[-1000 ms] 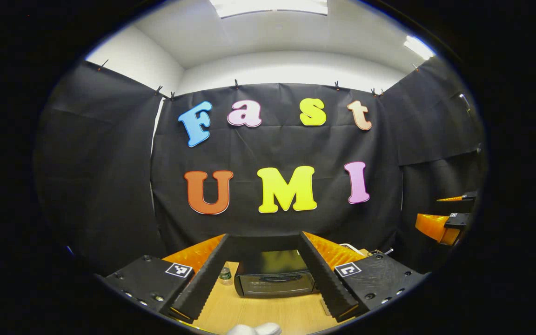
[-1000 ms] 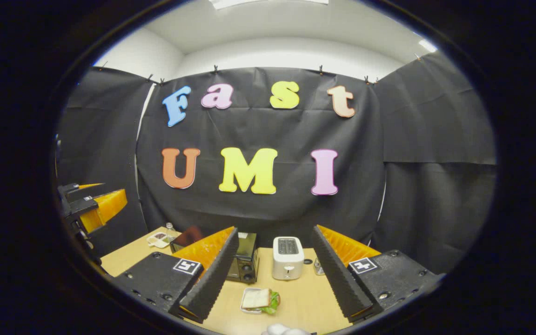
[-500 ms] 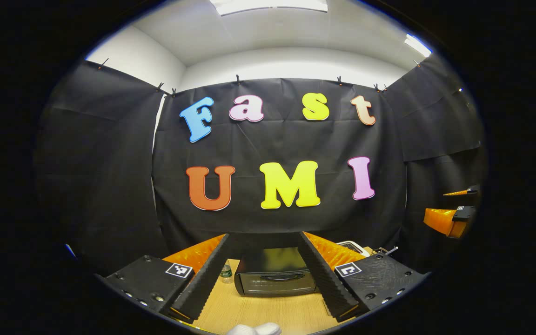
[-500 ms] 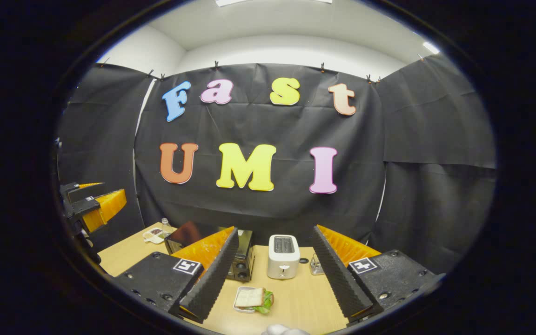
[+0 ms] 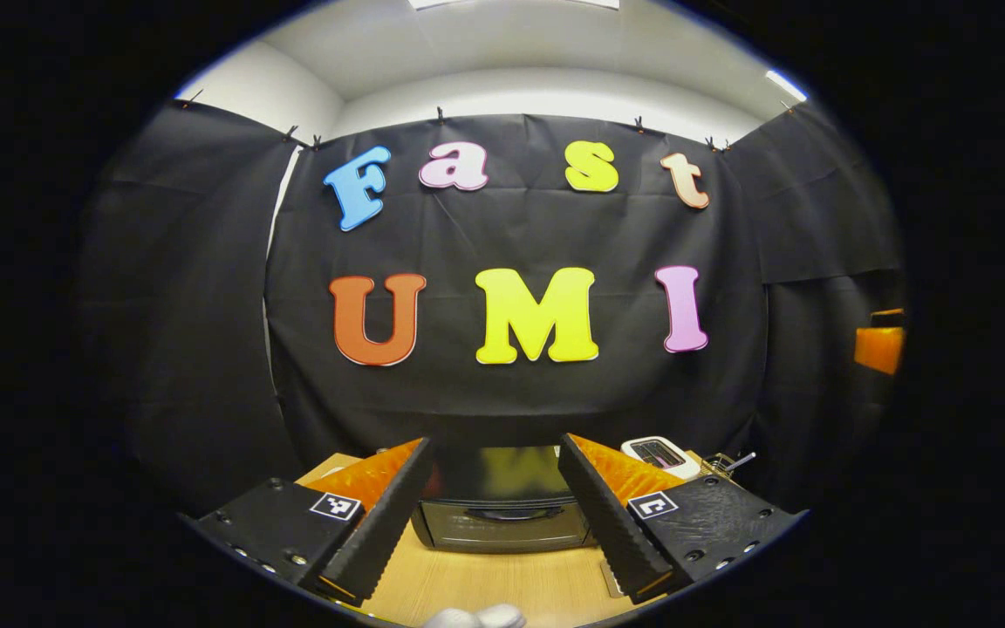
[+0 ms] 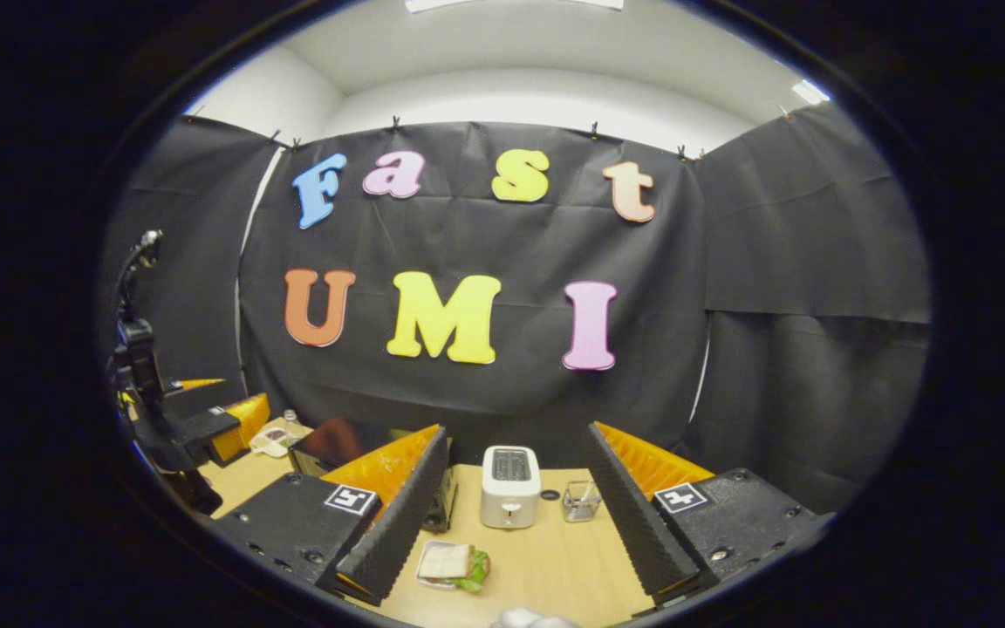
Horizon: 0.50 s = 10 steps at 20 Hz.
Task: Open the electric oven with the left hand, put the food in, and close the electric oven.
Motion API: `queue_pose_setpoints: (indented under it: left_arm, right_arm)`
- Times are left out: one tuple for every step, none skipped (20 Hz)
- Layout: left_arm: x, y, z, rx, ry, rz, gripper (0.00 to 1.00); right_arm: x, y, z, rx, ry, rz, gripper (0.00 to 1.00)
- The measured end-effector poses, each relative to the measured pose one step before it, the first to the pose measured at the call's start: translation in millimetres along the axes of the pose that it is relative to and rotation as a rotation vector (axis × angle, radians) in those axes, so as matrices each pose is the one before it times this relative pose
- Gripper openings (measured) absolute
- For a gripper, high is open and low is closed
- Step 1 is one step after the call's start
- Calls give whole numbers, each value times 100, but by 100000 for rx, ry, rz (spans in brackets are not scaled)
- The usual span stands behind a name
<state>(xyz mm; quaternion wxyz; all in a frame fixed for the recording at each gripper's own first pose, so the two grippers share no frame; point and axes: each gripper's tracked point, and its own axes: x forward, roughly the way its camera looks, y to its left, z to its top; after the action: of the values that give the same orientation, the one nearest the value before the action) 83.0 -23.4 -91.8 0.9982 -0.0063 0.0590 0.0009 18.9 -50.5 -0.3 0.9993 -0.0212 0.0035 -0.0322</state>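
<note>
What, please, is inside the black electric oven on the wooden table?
Its inside is hidden: the black electric oven has its door closed. The sandwich lies in a tray on the wooden table.

The black electric oven is sitting upright toward the table's back edge, door shut. The sandwich, bread over green lettuce, is lying in a shallow tray nearer the front edge.

Nothing legible here; square coded tags on both grippers carry no words.

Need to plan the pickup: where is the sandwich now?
In the right gripper view, the sandwich lies on the table, in front of the toaster.
</note>
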Motion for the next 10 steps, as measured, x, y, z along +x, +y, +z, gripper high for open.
queue_pose_setpoints:
  left_arm:
    - [939,-368,-1028,888,1744,-510,95]
    - [1086,-422,-1037,32,1444,-642,95]
    - [1183,-511,-1071,-196,2153,-1281,95]
    - [1068,-457,-1064,-169,2348,-696,95]
    - [1095,-138,-1068,-97,2156,-131,96]
    - [1057,-235,-1101,-1027,1601,-425,100]
    - [1084,-179,-1049,-1387,2909,82,96]
    - [1000,1,-1064,-940,1925,397,95]
    - [1002,-69,-978,-681,2366,767,95]
    - [1160,-69,-860,-84,2135,105,95]
  right_arm:
    - [75,-528,-192,-526,182,-1236,100]
    - [6,-570,-121,-713,395,-1607,100]
    - [165,-461,-225,-865,519,-1309,100]
    - [86,-530,-299,-874,1064,-1838,91]
    - [46,-527,-323,-600,1015,-1627,92]
    - [35,-467,-285,-294,1123,-1667,93]
    - [75,-369,-424,-189,1087,-1219,100]
    - [153,-429,-392,-170,1310,-1401,95]
    - [-15,-357,-400,-54,1385,-1514,100]
    - [130,-218,-382,164,1014,-976,100]
